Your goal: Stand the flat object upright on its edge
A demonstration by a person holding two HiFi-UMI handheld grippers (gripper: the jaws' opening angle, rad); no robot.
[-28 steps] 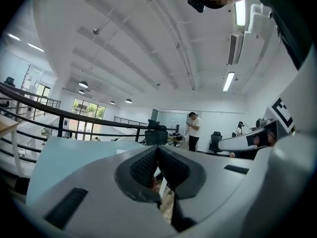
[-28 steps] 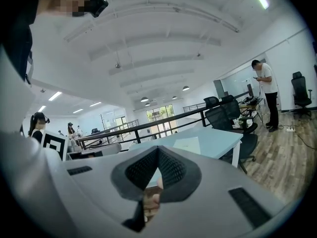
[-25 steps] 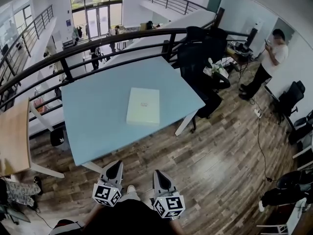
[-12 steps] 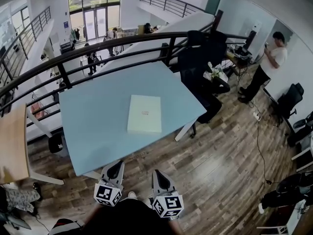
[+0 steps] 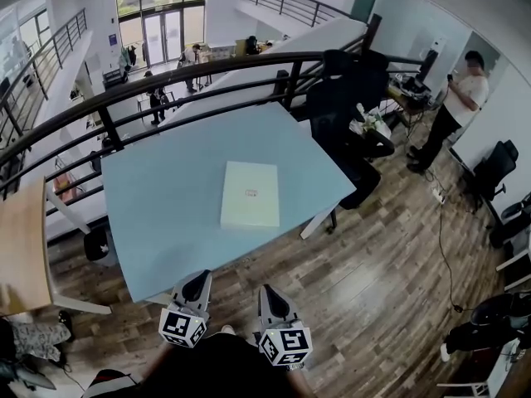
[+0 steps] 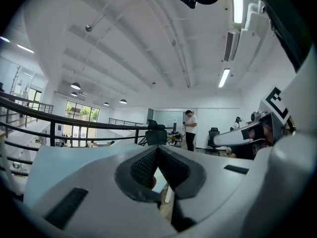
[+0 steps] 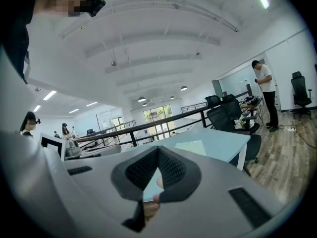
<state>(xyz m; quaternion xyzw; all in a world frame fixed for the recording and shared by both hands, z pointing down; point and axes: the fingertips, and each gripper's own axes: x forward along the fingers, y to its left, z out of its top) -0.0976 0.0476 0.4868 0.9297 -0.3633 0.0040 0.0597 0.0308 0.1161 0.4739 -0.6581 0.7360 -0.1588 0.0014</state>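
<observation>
A light blue table (image 5: 158,197) fills the middle of the head view, set at a slant, with wooden floor below and to the right. A pale cream flat box (image 5: 250,194) lies broad face up at the centre of the frame, on the right-hand half of the tabletop and clear of every edge. At the bottom centre of the frame, below the table's near edge and well apart from the box, the left gripper (image 5: 197,277) and right gripper (image 5: 267,293) are held side by side. Each has its jaws pressed together with nothing between them. The step in hand appears to be the approach, with the box not yet touched. To do it well, both grippers likely need to travel up the frame to the box and open on the way. One could then lift a long side while the other steadies the opposite side, so the box tips up rather than slides. The box's long axis runs from the top of the frame toward the bottom, leaning slightly left at the top. Its short ends face the far railing and the person, and a small reddish mark sits near the centre.
</observation>
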